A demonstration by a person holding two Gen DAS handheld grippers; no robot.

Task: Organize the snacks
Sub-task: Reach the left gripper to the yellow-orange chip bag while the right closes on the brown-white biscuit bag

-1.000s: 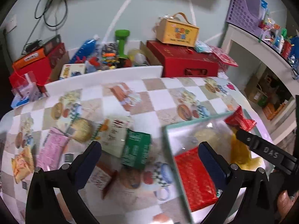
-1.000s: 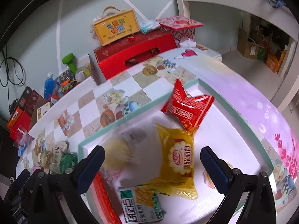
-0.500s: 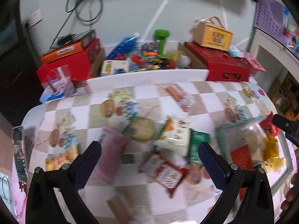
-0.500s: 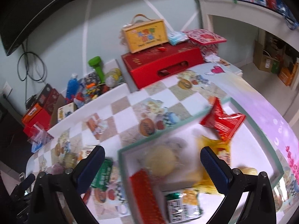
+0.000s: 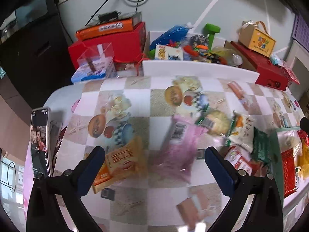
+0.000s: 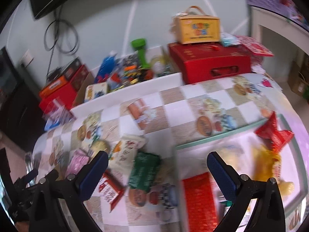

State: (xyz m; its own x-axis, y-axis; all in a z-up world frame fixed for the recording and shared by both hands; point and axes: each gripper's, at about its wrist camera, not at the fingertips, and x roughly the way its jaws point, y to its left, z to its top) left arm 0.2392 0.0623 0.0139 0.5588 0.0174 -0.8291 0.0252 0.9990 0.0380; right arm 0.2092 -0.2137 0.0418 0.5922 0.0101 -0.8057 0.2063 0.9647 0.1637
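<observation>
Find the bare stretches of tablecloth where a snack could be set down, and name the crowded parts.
Bare: the far strip between the white board and the pink packet; the near edge below that packet is mostly open. Crowded: the cluster around the green packet, and the tray, nearly full.

The right wrist view is blurred by motion, so the print on the green packet (image 6: pixel 144 171) cannot be read. The tray (image 5: pixel 274 141) is cut off by the right edge in the left view. A brown packet (image 5: pixel 190 211) near the bottom is smeared.
</observation>
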